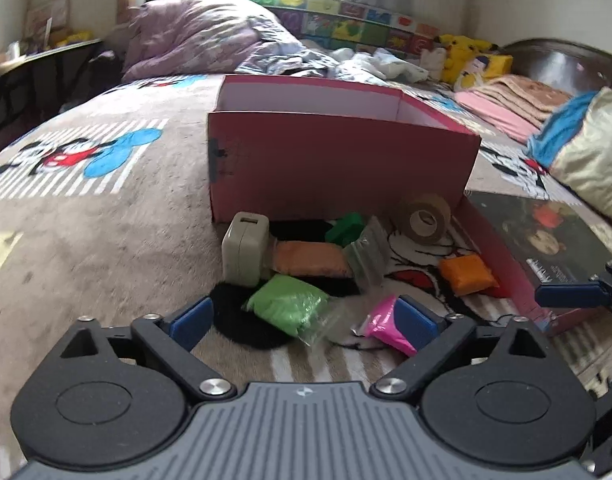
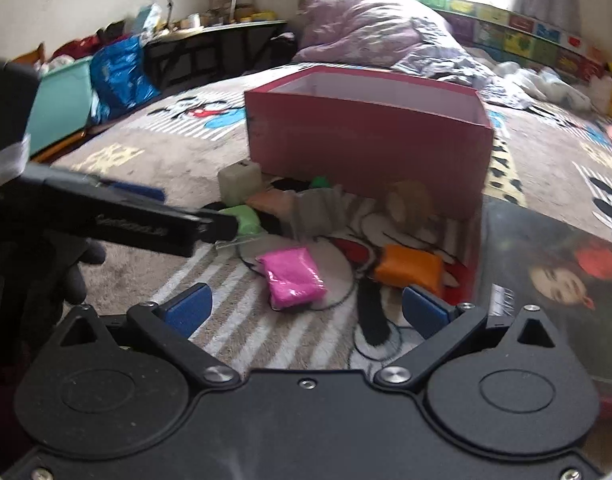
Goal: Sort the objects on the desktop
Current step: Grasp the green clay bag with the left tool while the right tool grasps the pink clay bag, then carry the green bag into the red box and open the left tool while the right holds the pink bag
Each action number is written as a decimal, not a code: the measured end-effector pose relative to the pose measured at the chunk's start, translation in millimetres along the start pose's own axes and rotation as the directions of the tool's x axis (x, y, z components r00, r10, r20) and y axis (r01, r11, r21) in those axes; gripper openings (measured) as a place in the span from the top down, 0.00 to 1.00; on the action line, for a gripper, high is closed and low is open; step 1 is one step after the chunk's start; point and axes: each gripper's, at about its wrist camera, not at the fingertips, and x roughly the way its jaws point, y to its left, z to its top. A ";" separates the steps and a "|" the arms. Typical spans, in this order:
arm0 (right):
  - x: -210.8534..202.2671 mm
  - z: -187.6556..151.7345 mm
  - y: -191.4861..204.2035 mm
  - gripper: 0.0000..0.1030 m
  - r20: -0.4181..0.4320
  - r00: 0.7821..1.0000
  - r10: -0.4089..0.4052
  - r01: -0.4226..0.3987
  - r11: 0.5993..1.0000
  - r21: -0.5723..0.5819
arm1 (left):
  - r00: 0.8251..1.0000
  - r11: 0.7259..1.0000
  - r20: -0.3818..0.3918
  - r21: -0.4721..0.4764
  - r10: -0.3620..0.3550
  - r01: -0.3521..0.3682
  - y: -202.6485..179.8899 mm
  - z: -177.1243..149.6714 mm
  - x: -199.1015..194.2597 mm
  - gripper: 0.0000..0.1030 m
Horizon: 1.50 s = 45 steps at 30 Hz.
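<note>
An open pink box stands on the bed; it also shows in the right wrist view. In front of it lie a white charger, a peach clay bag, a green block, a tape roll, an orange bag, a light green bag and a pink bag. My left gripper is open, just before the light green bag. My right gripper is open, close to the pink bag and the orange bag.
The box lid with a dark picture lies to the right of the items. Bedding and pillows pile up at the back. A desk and a teal bin stand left of the bed.
</note>
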 end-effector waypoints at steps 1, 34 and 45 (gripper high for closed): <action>3.8 -0.1 1.5 0.02 -0.002 1.000 0.003 -0.003 1.000 -0.013 | 1.000 1.000 0.001 0.010 -0.014 0.014 2.1 0.5 4.5 0.12; 67.8 1.8 3.0 0.40 -0.027 0.997 0.075 -0.078 0.989 -0.122 | 0.998 0.985 -0.017 0.160 -0.061 0.063 10.9 -7.2 43.3 0.49; 58.0 -0.3 -0.6 0.61 -0.040 0.992 0.119 -0.122 0.991 -0.060 | 1.000 0.994 -0.015 0.106 -0.022 0.023 12.2 -5.3 22.0 0.50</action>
